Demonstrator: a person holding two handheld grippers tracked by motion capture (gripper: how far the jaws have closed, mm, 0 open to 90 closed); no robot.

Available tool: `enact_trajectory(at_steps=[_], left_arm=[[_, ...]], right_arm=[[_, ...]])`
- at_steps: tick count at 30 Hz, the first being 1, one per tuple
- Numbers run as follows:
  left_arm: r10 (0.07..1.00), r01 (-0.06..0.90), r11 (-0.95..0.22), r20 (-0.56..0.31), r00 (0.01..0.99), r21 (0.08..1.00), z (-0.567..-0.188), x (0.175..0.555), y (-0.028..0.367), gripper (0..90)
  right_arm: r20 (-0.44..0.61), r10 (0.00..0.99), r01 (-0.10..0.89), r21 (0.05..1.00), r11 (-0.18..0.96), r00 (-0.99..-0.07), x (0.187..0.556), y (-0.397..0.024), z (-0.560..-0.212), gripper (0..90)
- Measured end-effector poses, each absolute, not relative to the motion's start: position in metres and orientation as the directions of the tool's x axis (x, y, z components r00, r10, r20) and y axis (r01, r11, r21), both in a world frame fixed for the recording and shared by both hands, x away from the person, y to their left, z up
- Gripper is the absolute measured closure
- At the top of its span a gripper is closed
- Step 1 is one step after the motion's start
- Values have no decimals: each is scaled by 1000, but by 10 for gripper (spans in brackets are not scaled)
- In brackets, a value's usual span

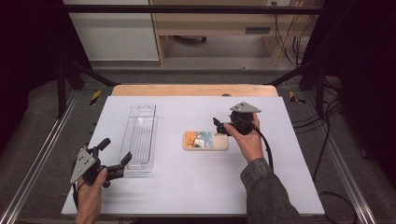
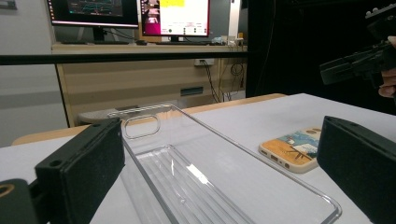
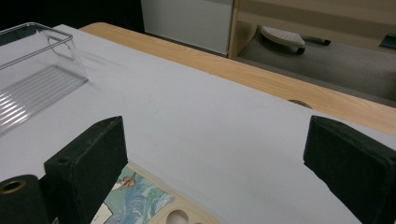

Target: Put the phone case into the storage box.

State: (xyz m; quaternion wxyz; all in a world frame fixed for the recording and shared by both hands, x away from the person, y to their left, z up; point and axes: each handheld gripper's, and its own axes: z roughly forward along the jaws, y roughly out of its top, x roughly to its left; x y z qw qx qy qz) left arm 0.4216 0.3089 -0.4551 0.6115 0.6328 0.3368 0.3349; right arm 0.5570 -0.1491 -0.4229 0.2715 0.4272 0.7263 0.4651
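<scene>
Item 1: right gripper (image 1: 219,125), right of centre in the high view, held by the person's right hand (image 1: 247,140). We see its jaws spread wide and holding nothing; in the right gripper view the 2 black pads (image 3: 88,161) stand far apart at the bottom corners of the frame.

Item 2: phone case (image 1: 205,140), cream-edged with a printed blue and orange picture, lying flat on the white table (image 1: 196,186) at the centre of the high view. It sits just below and left of the right gripper; we cannot tell whether they touch. Its camera-hole end (image 3: 180,217) shows at the bottom edge of the right gripper view, between the pads.

Item 3: left gripper (image 1: 116,154), lower left of the high view, in the left hand (image 1: 88,193), jaws parted and holding nothing.

Item 4: clear plastic tray (image 1: 140,137), long and narrow, left of centre, its near end between the left gripper's jaws. In the left gripper view it (image 2: 187,177) fills the lower middle, with the phone case (image 2: 292,149) at right.
</scene>
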Motion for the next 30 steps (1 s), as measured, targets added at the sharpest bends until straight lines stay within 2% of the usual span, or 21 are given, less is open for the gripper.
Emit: enact_trajectory(at_steps=[30], left_arm=[[835,14,-25,13,551,1000,-455,421,308,7]], right_arm=[[-10,875,433,866,250,-485,565,-139,-438,73]])
